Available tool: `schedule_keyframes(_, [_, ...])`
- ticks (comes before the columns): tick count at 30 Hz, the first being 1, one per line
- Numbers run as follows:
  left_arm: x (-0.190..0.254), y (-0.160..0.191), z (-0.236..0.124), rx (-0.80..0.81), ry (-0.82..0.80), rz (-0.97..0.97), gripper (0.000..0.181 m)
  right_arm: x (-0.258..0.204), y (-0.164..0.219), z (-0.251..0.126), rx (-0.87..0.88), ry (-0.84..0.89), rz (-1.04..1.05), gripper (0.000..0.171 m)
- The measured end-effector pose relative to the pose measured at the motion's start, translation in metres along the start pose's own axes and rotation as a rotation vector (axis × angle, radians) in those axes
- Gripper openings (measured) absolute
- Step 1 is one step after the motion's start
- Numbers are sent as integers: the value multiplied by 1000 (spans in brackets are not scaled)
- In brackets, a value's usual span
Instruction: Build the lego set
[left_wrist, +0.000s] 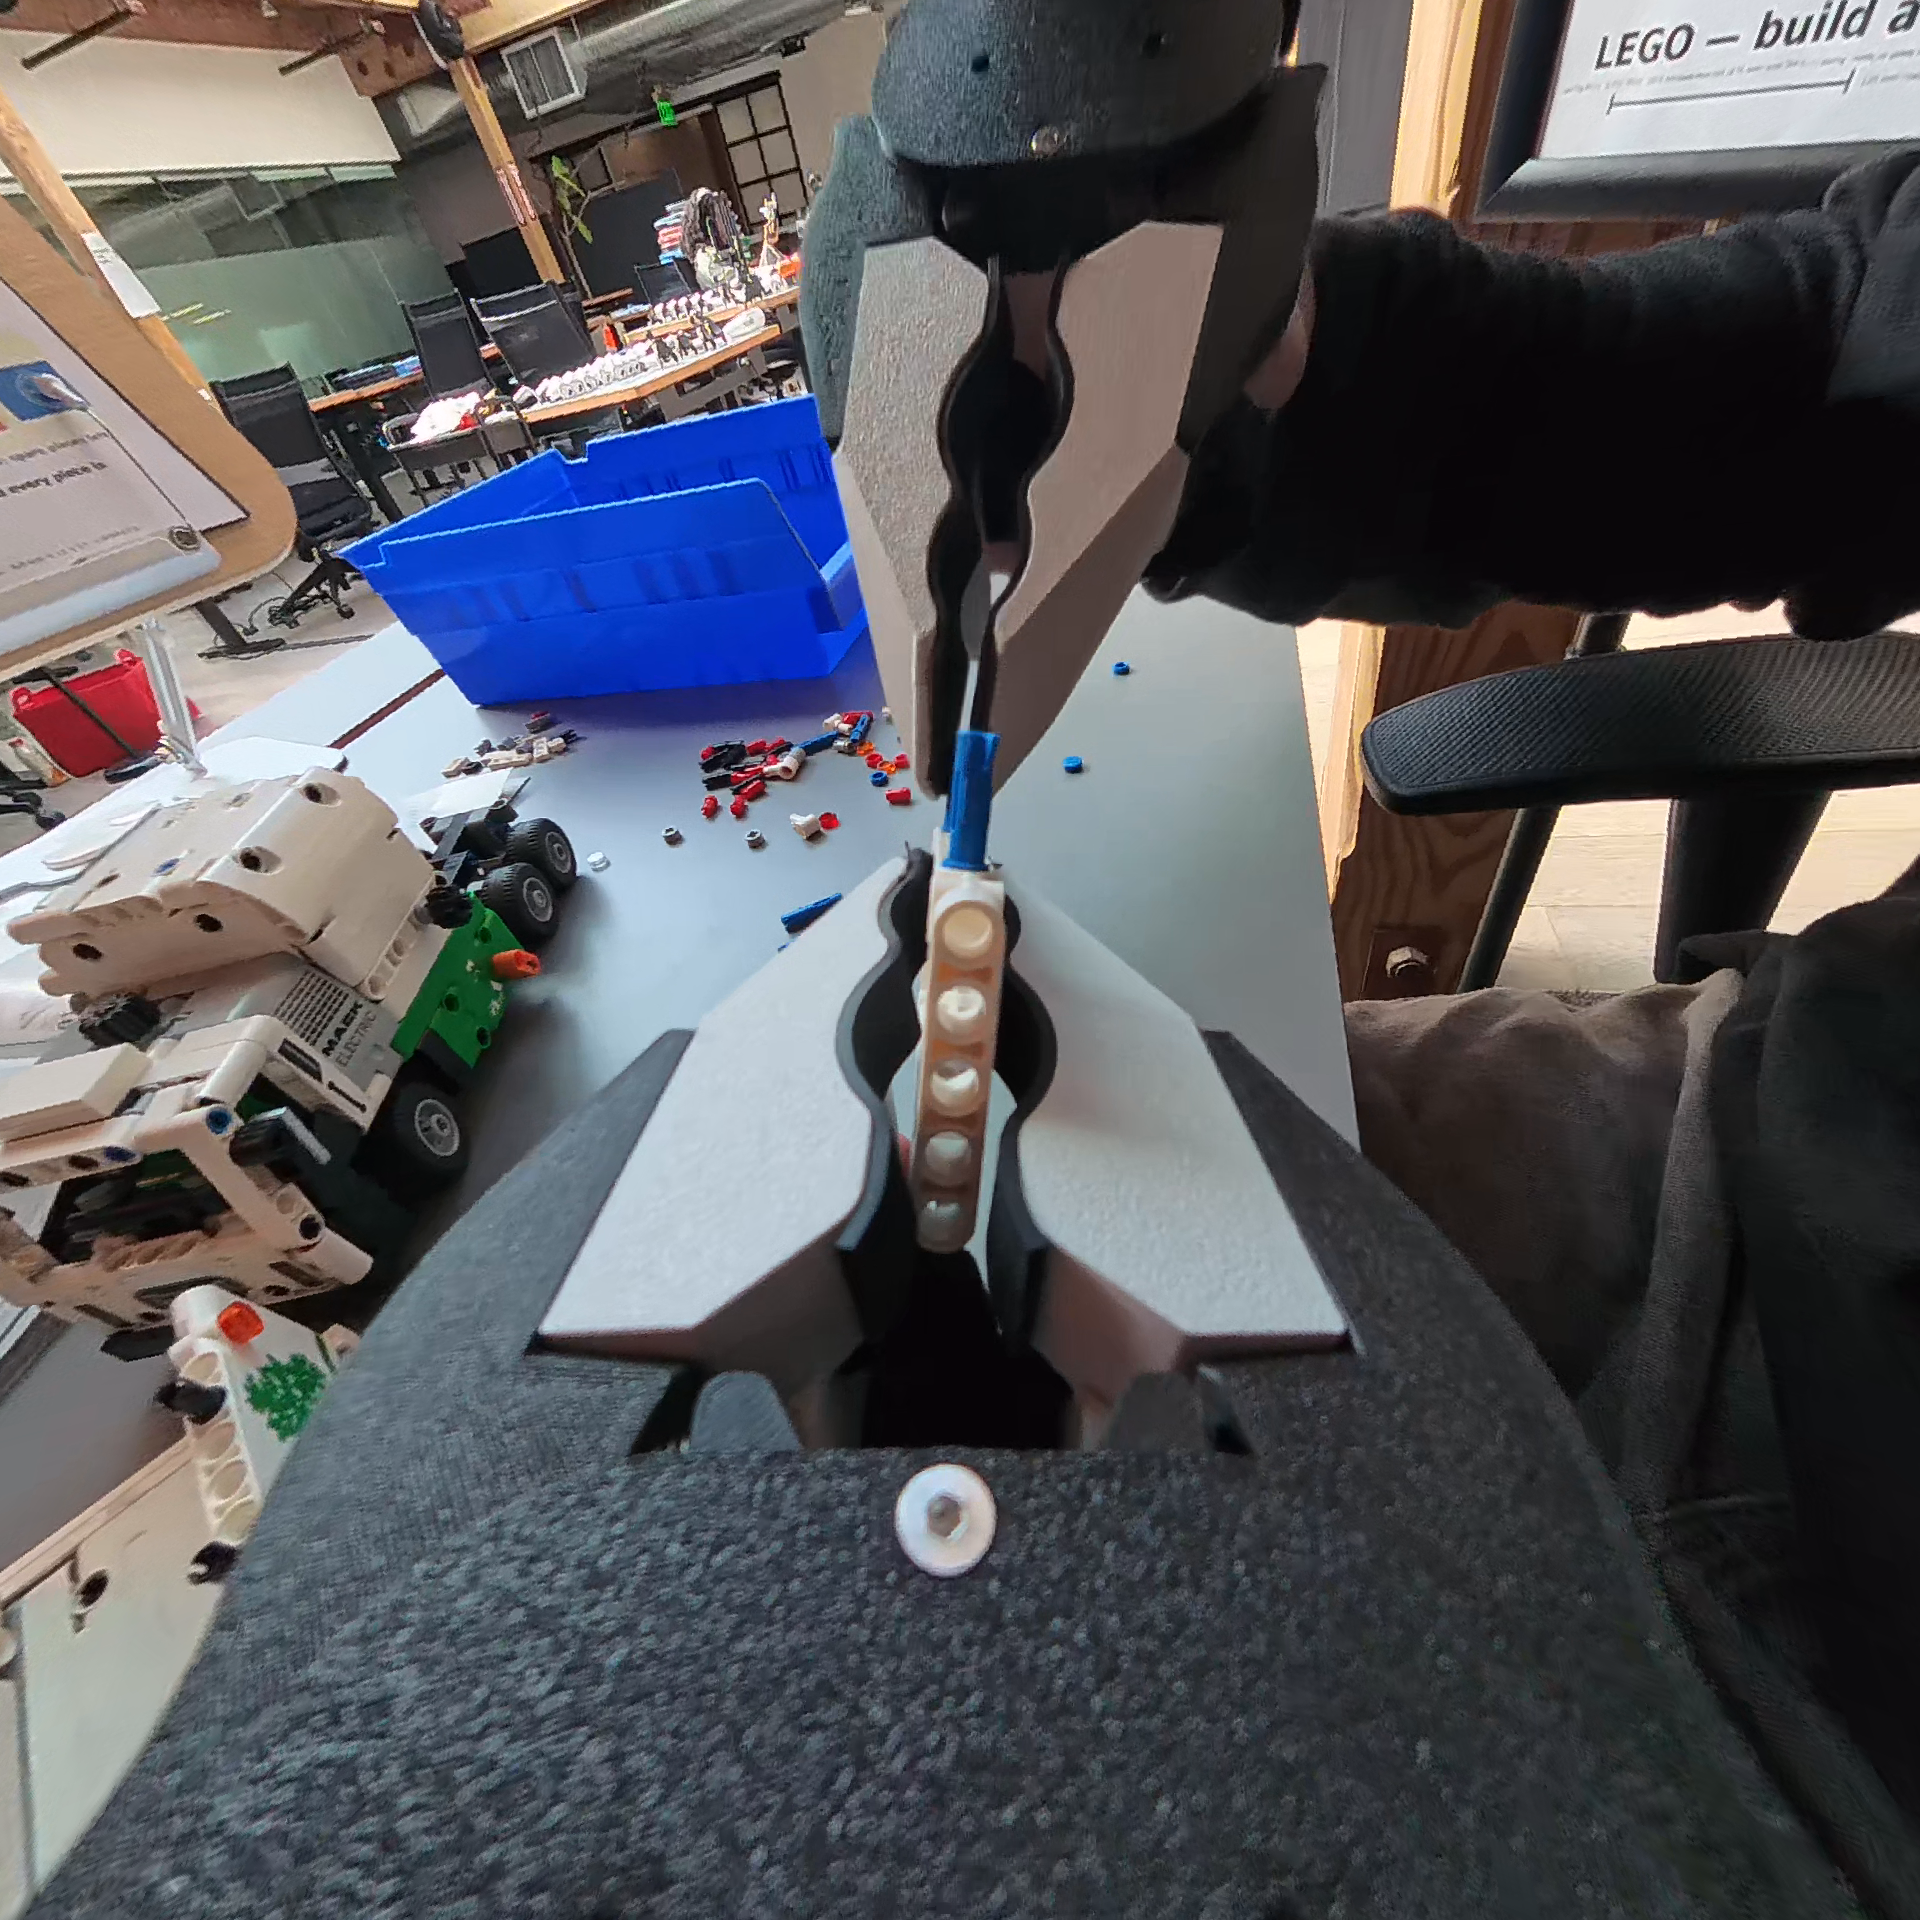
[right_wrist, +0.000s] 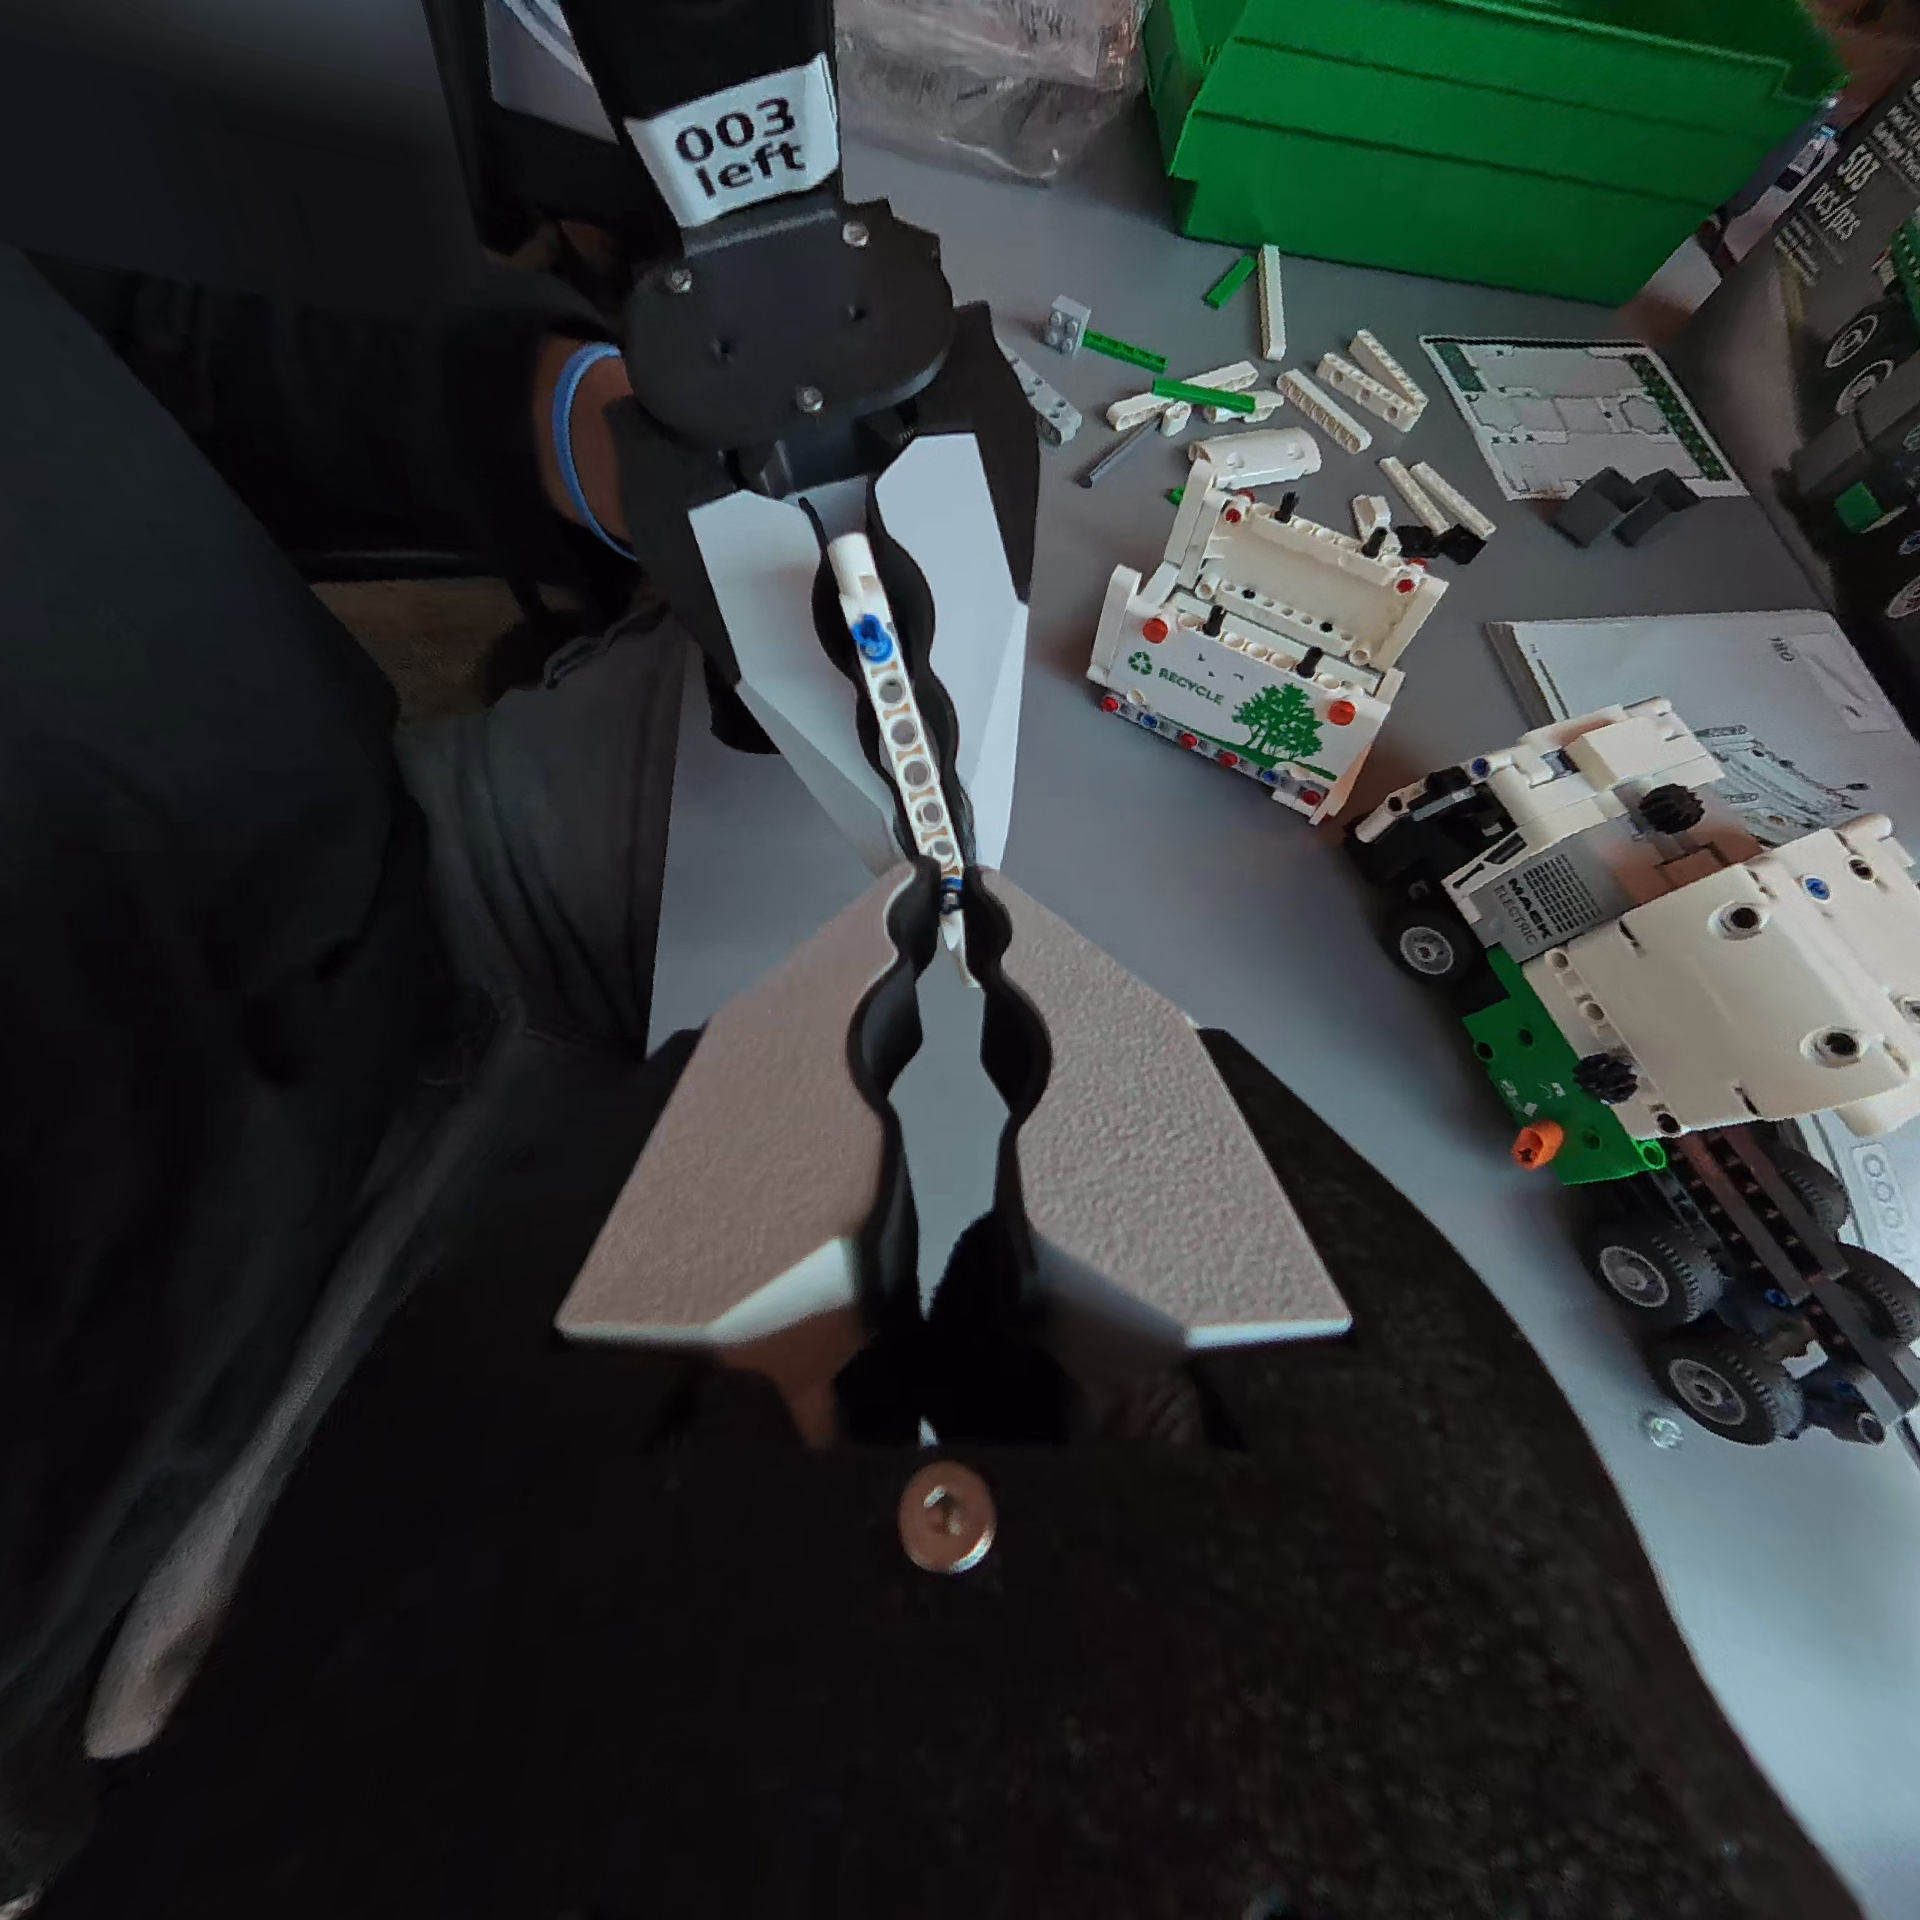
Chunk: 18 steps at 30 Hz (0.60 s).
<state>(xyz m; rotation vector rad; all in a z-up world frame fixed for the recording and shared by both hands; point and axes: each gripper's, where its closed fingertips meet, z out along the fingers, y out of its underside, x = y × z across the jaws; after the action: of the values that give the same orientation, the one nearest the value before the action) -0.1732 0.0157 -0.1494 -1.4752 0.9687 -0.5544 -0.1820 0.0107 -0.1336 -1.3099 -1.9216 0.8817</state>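
white beam (left_wrist: 958, 1070) in left gripper (left_wrist: 951, 873)

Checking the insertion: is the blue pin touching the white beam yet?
Touching. The left wrist view shows the blue pin seated in the white beam at its far end.

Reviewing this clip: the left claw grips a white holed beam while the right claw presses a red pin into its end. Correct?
Not quite: the pin is blue, not red, as the left wrist view shows. The left claw does grip the white holed beam, and the right claw holds the pin at its end.
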Motion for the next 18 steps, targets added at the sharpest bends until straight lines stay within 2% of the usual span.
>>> schedule_keyframes(4, [-12,-20,-8,110,-22,-95,5,11,-22,-11,130,56,38,6])
schedule_keyframes(7, [-30,-40,-18,217,-2,-323,4,34,-22,-25,249,112,148,13])
schedule_keyframes(10, [-37,-57,-24,293,159,-599,4,27,-12,-9,339,-81,361,34])
schedule_keyframes(13, [-34,-62,-18,320,308,-775,4,12,-25,0,488,-258,465,41])
schedule_keyframes(15, [-37,-58,-12,318,323,-836,4,9,-26,8,497,-295,491,29])
schedule_keyframes(16, [-39,-56,-9,318,322,-847,4,9,-28,8,520,-295,494,17])
schedule_keyframes(17, [-40,-54,-8,318,320,-859,4,14,-27,9,529,-259,504,8])
schedule_keyframes(18, [-43,-52,-8,313,311,-876,3,19,-24,11,532,-219,508,7])
